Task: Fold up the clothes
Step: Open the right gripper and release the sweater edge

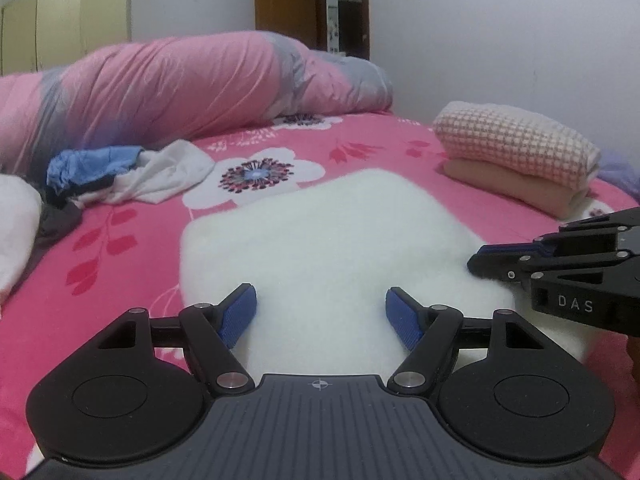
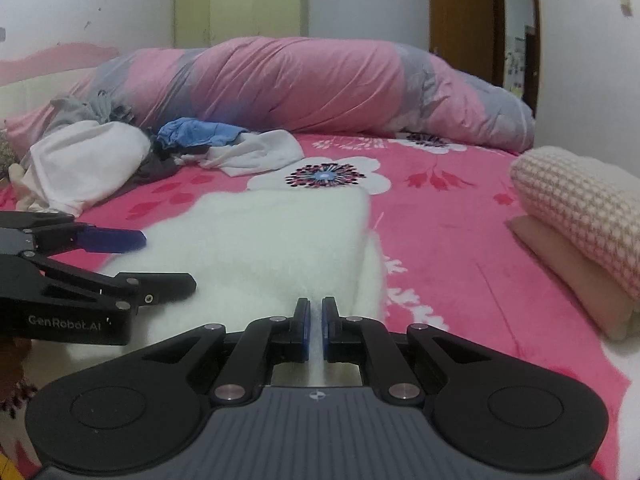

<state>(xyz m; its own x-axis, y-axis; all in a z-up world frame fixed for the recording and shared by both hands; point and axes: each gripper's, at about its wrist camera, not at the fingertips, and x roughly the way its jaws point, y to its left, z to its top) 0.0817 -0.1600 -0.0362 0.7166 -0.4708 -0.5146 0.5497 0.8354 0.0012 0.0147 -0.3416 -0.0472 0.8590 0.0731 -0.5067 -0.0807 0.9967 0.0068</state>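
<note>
While it lies flat on the pink floral bedsheet, the folded white fleece garment runs its long axis away from both cameras toward the rolled pink-and-grey duvet at the far side of the bed. The left claw hovers over the garment's near edge with its blue-padded fingers spread wide apart, holding nothing. The right claw has its fingers drawn almost together, with a thin strip of the white fleece pinched between the pads at the garment's near right part. To the left lies a loose heap of unfolded clothes, blue, white and dark pieces tangled together. To the right, well apart from the fleece, sits a folded stack: a pink-and-white checked knit on top of a peach piece. Only the right wrist view shows a bundled white garment and grey clothing further left, and a pale green wardrobe centred behind the duvet.
</note>
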